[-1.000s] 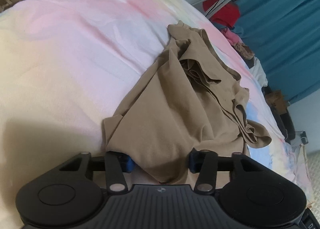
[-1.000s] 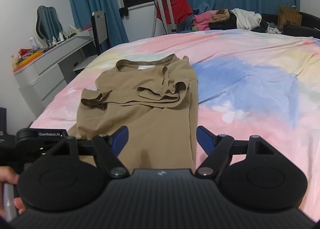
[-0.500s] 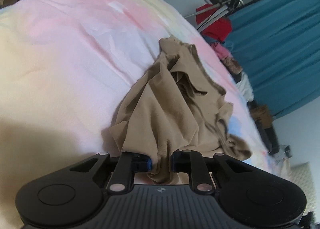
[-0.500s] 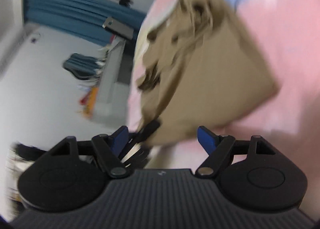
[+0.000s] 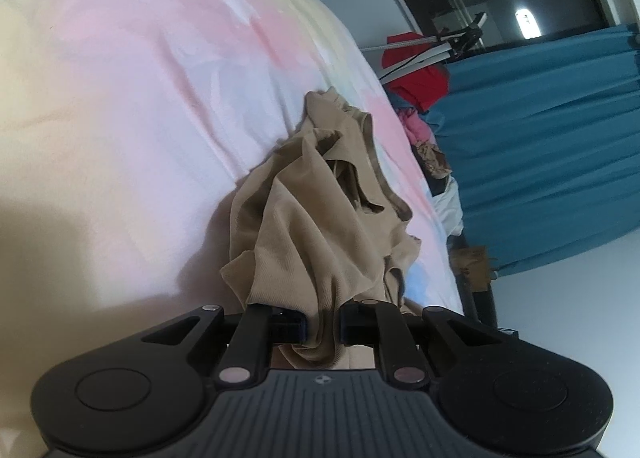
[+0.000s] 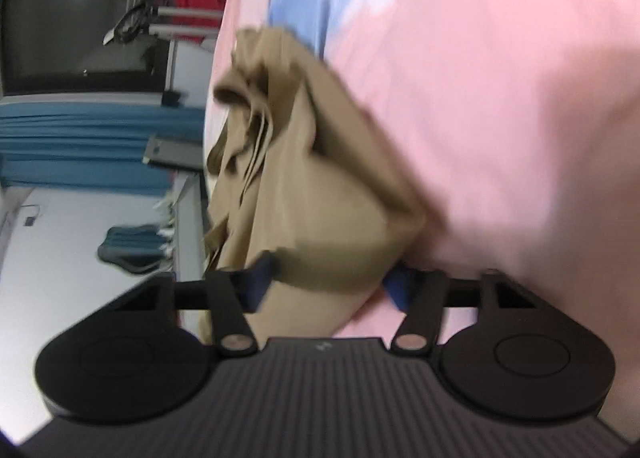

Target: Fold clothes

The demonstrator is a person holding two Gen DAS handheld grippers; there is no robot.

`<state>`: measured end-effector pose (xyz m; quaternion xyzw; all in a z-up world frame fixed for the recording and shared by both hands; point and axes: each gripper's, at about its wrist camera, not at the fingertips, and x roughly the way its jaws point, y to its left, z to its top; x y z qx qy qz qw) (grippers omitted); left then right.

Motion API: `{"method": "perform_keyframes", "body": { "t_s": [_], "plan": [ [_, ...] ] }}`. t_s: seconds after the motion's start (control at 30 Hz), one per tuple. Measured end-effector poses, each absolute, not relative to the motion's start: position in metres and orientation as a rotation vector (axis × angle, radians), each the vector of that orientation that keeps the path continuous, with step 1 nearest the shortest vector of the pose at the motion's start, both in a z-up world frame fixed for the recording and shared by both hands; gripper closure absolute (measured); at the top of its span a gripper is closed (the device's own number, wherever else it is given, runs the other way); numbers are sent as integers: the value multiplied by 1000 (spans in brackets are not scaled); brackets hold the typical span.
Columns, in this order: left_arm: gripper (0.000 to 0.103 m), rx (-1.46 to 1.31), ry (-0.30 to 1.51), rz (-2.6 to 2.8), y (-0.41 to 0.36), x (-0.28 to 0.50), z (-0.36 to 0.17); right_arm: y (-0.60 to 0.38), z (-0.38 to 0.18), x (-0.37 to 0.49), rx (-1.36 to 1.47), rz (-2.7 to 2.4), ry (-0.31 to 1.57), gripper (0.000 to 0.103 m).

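Tan garment [image 5: 320,226]: lies bunched and partly lifted on the pastel bed sheet [image 5: 120,98], running from the left gripper [image 5: 323,328] toward one o'clock in the left wrist view. Neckline and sleeves are crumpled together; no flat fold is evident.

Left gripper: fingers drawn in tight on a gathered wad of the hem, fabric pinched between them.

Right gripper [image 6: 326,278]: fingers stand wide, with a lower corner of the cloth lying across the gap. No pinch is apparent; the view is motion-blurred, so contact cannot be confirmed.

Risks:
- A one-sided hold would let the free side sag and twist, causing a skewed fold.
- The wad in the left grip takes in several layers; lifting may drag hidden layers and carry creases into the fold.
- The right fingers, if they come together at speed, could catch the sheet along with the cloth.

Edges and room: the mattress falls away at three o'clock of the garment in the left view, close to its side. Broad bare sheet lies at nine to eleven o'clock, the better place to spread it.
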<state>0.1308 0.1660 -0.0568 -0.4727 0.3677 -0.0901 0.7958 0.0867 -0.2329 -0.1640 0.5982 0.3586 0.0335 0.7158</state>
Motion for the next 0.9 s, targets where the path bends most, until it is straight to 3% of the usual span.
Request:
{"method": "perform_keyframes", "body": {
  "t_s": [0.07, 0.17, 0.47, 0.9],
  "plan": [
    [89, -1020, 788, -201, 167, 132, -51, -235, -160, 88, 1292, 46, 779, 78],
    [89, -1028, 785, -212, 167, 133, -43, -232, -140, 91, 1210, 71, 723, 87],
    [90, -988, 763, -233, 162, 112, 13, -242, -68, 68, 1143, 170, 559, 88],
    [90, -968, 949, -247, 170, -21, 35, -247, -40, -79, 1162, 135, 696, 88]
  ]
}}
